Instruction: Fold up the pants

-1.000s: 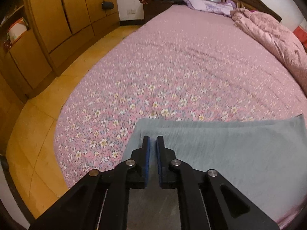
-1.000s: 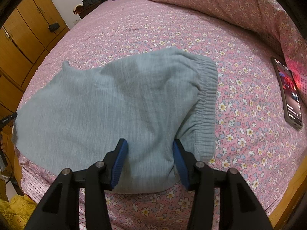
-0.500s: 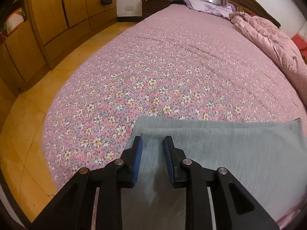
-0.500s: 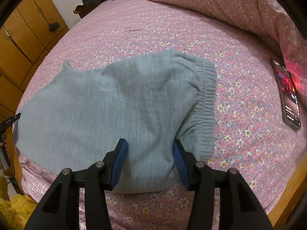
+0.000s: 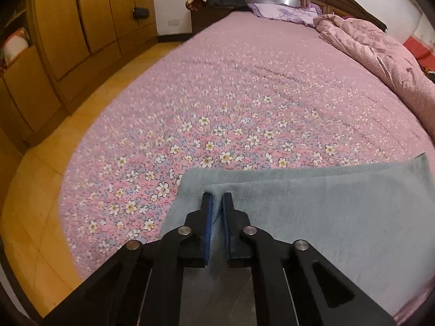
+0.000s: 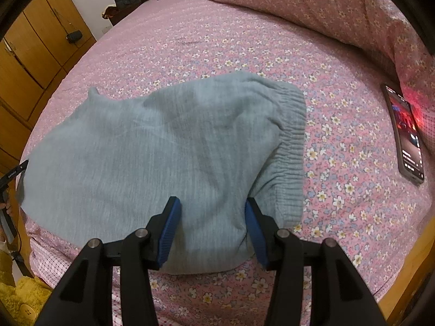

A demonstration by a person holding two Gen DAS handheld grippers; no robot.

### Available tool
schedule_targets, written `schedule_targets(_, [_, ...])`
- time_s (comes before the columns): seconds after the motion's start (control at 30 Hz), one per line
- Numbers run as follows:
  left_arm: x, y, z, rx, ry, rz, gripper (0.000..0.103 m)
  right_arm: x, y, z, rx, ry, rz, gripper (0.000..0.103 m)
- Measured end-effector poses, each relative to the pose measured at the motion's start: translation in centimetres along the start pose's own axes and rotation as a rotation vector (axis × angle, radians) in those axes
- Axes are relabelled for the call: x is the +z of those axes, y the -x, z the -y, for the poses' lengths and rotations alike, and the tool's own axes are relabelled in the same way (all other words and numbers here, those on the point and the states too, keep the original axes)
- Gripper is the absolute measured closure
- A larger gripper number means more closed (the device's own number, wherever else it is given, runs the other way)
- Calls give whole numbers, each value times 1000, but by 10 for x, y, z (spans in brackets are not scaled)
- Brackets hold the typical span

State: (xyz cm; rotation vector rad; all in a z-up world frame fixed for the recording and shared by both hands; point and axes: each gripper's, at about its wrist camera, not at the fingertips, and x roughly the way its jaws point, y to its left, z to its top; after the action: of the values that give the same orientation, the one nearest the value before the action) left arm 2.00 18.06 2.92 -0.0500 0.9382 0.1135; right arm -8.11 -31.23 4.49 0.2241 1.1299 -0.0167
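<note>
Grey-green pants [image 6: 163,141] lie flat across the near edge of the pink flowered bed [image 6: 244,40], with the elastic waistband [image 6: 291,141] to the right. My right gripper [image 6: 212,209] points down at the waist end. A thick bunch of cloth fills the gap between its blue pads, and creases run to the right pad. In the left wrist view the leg end of the pants [image 5: 326,217] covers the lower right. My left gripper [image 5: 217,198] is shut there, pinching a small ridge of cloth just behind the hem.
A lit phone [image 6: 405,133] lies on the bed to the right of the waistband. A rumpled pink quilt [image 5: 380,51] runs along the far side. Wooden wardrobes [image 5: 68,27] and yellow floor [image 5: 40,176] lie left of the bed. A wooden bed frame edge [image 6: 407,277] shows at lower right.
My left jaws opened a little over the leg end, then closed again on a ridge of cloth near the hem. The right gripper and the waist end have not moved.
</note>
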Motion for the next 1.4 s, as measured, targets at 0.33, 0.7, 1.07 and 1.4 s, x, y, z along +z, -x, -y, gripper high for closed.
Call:
schedule_targets(0.33, [21, 11, -11, 15, 59, 44, 103, 15, 6, 3, -16, 1, 49, 52])
schedule_targets(0.7, [15, -15, -10, 31, 51, -24, 99, 45, -24, 13, 13, -17, 43, 54])
schedule_targets(1.07, [-6, 29, -14, 49, 91, -20, 98, 15, 9, 21, 10, 18, 60, 54])
schedule_targets(1.4, [-42, 41, 17, -25, 151, -116, 98, -11, 29, 57, 6, -108, 82, 53])
